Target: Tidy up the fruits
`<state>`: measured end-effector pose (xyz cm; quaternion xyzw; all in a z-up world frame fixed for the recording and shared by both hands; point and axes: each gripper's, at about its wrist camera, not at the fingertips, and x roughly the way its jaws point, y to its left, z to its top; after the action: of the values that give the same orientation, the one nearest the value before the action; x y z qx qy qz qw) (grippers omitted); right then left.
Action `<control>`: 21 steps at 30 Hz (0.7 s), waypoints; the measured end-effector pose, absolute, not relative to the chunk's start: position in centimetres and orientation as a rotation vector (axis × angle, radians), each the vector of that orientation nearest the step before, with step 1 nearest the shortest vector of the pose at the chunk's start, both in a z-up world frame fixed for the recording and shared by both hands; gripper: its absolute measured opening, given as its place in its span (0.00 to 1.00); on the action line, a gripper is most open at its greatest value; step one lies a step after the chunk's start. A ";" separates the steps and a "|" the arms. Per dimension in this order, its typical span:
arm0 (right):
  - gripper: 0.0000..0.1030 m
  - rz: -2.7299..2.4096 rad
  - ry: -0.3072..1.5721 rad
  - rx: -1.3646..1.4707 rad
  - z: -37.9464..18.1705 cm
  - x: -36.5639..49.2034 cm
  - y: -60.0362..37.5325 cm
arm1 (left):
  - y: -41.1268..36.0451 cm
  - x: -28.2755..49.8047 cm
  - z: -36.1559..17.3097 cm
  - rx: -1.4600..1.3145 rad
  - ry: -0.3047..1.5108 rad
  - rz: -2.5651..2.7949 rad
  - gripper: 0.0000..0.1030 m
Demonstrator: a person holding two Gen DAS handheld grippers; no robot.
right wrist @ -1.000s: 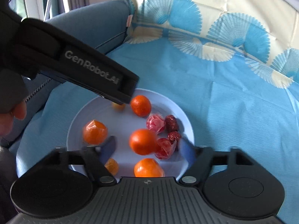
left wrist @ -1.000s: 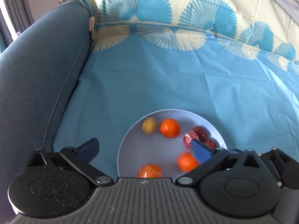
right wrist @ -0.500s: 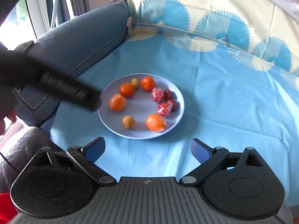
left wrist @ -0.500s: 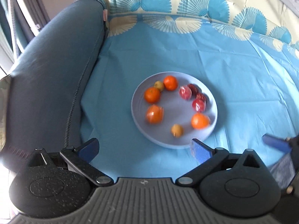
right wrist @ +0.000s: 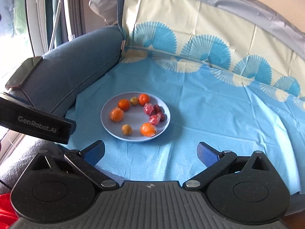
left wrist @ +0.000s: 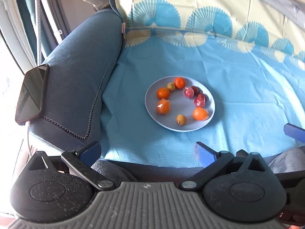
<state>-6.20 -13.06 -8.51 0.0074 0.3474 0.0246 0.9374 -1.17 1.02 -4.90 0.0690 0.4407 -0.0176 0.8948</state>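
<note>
Setting: a sofa seat covered by a blue cloth with a fan pattern, its cream upper part draped over the backrest; a dark blue armrest runs along the left side.
Armrest item: a dark phone rests on the outer left edge of the armrest, partly overhanging it.
Plate: a pale blue plate sits on the cloth near the middle, well apart from both claws.
Fruits: all lie on the plate in a loose ring: oranges, some of them in clear wrap, on the left, far and near-right parts; red wrapped fruits with dark red dates on the right; two small brownish fruits, one near, one far.
Left claw: the left claw is spread wide and empty, hanging over the near edge of the seat.
Right claw: the right claw is also spread wide and empty, near the seat's front edge.
Progress: judging by the layout, the sorting looks nearly or fully done.
Risk, soft base: the cushion gives, so pressing on the plate rim could tilt it and set the round fruits rolling out of their groups.
Risk, wrap: the clear wrap is slippery; a pinch could slide off.
Risk, phone: a sweep of the left claw might knock it off.
</note>
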 end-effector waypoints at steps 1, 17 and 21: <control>0.99 0.048 0.702 0.017 -8.3 -6.5 -13.1 | 0.9 -1.3 -4.8 0.149 0.908 -0.027 1.00; 0.99 0.049 0.681 0.034 -7.7 -7.2 -13.8 | -0.7 -1.4 -4.9 0.238 0.908 -0.033 1.00; 0.99 0.048 0.685 0.027 -7.9 -6.9 -13.8 | -0.5 -0.8 -5.1 0.224 0.942 -0.042 1.00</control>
<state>-6.89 -13.75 -7.85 0.0133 0.3359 0.0233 0.9415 -0.77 -0.47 -5.15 0.1079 0.4527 -0.0203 0.8849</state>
